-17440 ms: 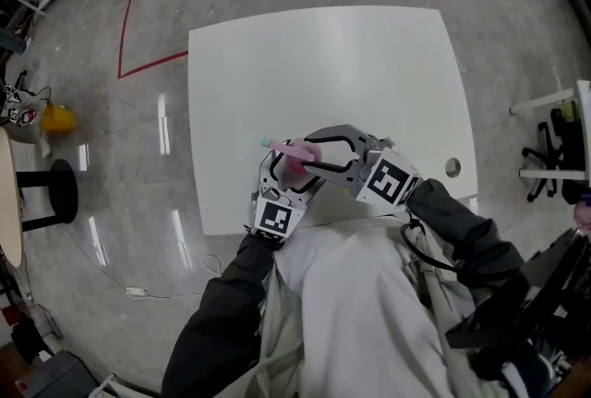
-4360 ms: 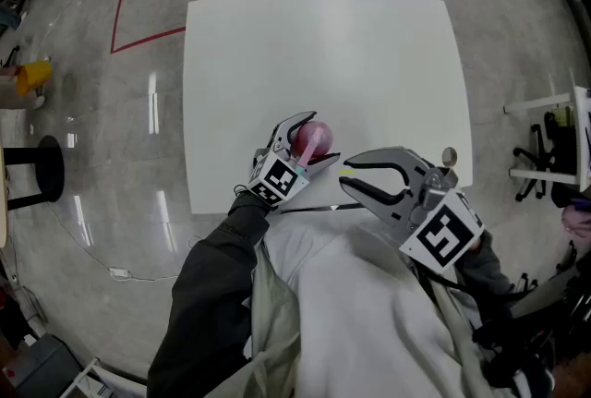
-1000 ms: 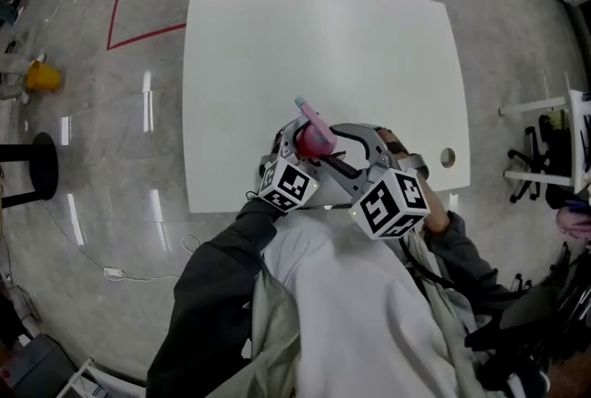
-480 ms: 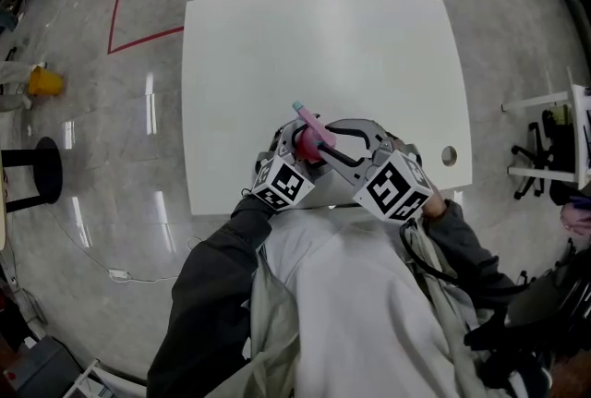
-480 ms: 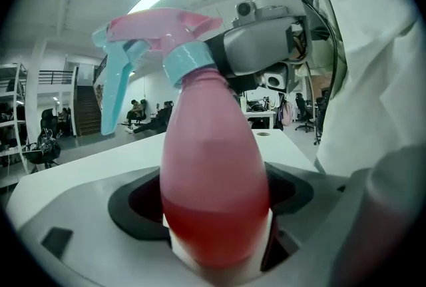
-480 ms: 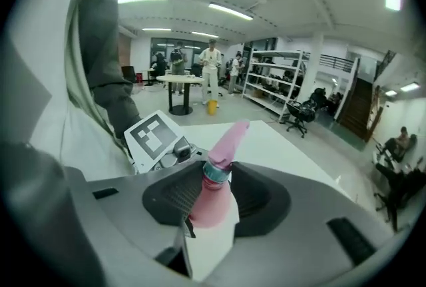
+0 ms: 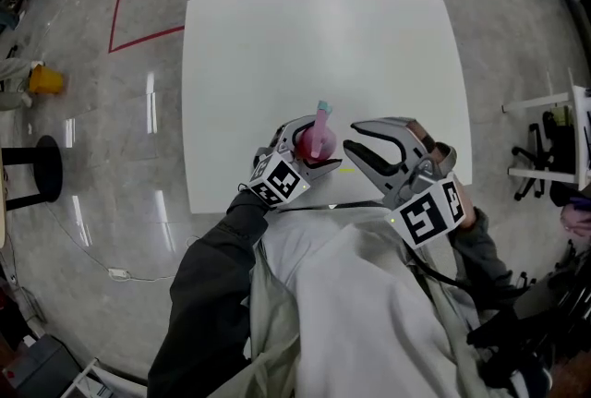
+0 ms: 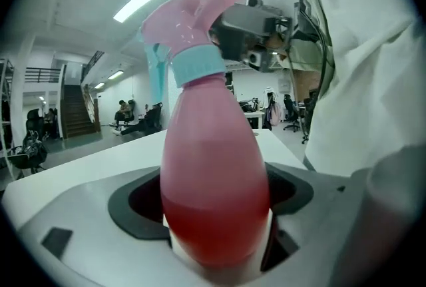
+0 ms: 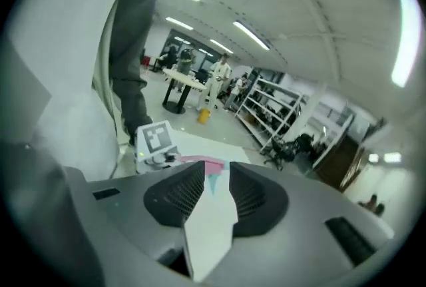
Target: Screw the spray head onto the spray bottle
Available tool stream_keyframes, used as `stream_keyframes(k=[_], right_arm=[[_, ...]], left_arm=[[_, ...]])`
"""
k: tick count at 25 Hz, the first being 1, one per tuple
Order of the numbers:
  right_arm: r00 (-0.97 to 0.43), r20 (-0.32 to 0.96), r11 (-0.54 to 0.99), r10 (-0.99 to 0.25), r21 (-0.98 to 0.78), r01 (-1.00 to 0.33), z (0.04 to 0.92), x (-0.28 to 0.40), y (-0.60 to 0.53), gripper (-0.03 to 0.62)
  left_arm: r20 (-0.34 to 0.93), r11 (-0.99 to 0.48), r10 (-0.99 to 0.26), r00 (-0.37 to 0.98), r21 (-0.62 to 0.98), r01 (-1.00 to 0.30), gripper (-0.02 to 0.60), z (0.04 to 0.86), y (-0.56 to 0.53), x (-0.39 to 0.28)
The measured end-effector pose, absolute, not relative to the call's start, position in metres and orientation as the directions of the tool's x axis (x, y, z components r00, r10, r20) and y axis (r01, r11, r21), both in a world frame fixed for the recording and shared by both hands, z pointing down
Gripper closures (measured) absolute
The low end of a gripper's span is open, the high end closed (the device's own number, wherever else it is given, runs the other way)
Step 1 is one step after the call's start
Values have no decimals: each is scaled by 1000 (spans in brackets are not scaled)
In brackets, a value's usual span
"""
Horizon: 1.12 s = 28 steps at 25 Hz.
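Left gripper [image 7: 319,143] has its jaws clamped round the belly of the pink spray bottle [image 8: 214,192], over the near part of the table [image 7: 277,45]. The spray head [image 8: 193,32] sits on the neck. Red liquid fills the bottle's lower part. Right gripper [image 7: 352,136], just right and clear of it, is closing its jaws on nothing.

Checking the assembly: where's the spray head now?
Head view: the spray head sits atop the spray bottle in the left gripper, near the table's front edge; the empty right gripper, jaws closing, is right of it.
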State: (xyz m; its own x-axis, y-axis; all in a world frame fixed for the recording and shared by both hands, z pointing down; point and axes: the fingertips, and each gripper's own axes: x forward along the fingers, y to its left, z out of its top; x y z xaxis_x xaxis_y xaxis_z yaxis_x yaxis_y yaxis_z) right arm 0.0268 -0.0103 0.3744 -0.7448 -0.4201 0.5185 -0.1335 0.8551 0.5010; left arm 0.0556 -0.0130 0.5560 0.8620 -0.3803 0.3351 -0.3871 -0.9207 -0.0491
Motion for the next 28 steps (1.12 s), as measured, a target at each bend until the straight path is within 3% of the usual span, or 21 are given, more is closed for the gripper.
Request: stream_keyframes(k=[2, 5, 8, 12, 17, 20, 22, 25, 28], right_arm=[[-744, 526, 774, -413, 633, 17, 372, 14, -23, 488], [-734, 631, 760, -251, 599, 254, 375, -8, -15, 487], [-658, 739, 756, -143, 511, 409, 383, -11, -5, 369], [-560, 812, 652, -165, 516, 555, 415, -8, -2, 320], [-645, 736, 602, -207, 615, 509, 419, -34, 2, 290], [-598, 781, 705, -180, 527, 476, 437, -29, 7, 293], [-600, 787, 804, -141, 445, 395, 436, -23, 14, 382], [-655, 737, 873, -167, 419, 248, 417, -19, 14, 382], [-646, 724, 863, -241, 464, 198, 408, -7, -2, 382]], left_arm=[[344, -937, -344, 874, -61, -345, 158, 556, -8, 57], [349, -944, -325, 879, -70, -321, 158, 556, -3, 60], [347, -947, -318, 882, -67, -315, 158, 557, -1, 64], [347, -947, -318, 882, -70, -314, 158, 556, -1, 64], [345, -946, -321, 882, -65, -318, 158, 555, -4, 61], [349, -947, -319, 881, -74, -313, 158, 556, -2, 63], [344, -944, -326, 880, -68, -323, 158, 556, -2, 66], [335, -940, -333, 881, -51, -337, 158, 555, -4, 64], [329, -940, -332, 884, -37, -339, 158, 554, -7, 62]])
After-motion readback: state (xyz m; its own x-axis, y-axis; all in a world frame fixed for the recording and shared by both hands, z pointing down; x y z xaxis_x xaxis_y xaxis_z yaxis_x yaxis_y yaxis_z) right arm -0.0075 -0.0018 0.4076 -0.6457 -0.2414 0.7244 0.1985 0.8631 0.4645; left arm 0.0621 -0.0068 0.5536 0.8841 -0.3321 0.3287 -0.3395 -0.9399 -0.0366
